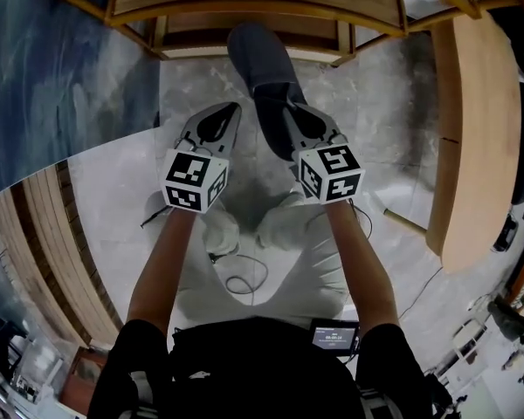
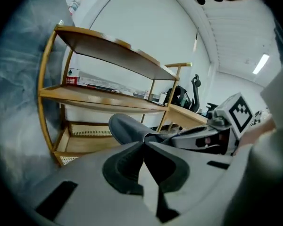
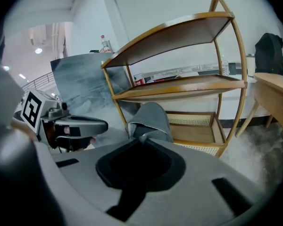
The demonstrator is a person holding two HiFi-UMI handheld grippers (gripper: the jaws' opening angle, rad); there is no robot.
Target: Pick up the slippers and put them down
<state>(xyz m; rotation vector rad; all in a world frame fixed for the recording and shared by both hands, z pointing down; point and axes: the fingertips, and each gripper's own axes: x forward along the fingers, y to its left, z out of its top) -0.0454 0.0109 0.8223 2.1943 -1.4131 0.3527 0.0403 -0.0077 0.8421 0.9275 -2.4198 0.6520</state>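
Note:
A grey slipper (image 1: 258,59) hangs above the pale floor in front of the wooden rack, toe pointing away from me. My right gripper (image 1: 284,105) is shut on its near end. The right gripper view shows the slipper (image 3: 151,118) rising just past the closed jaw tips. My left gripper (image 1: 232,108) is beside it on the left, apart from the slipper, with its jaws together and nothing between them. From the left gripper view the slipper (image 2: 126,126) and the right gripper (image 2: 203,136) lie to the right. I see no second slipper.
A wooden rack (image 1: 244,7) with curved shelves stands straight ahead, its lowest shelf (image 3: 198,133) near the floor. A wooden table (image 1: 476,129) runs along the right. A blue-grey panel (image 1: 52,77) is at the left. Cables (image 1: 244,278) hang below my hands.

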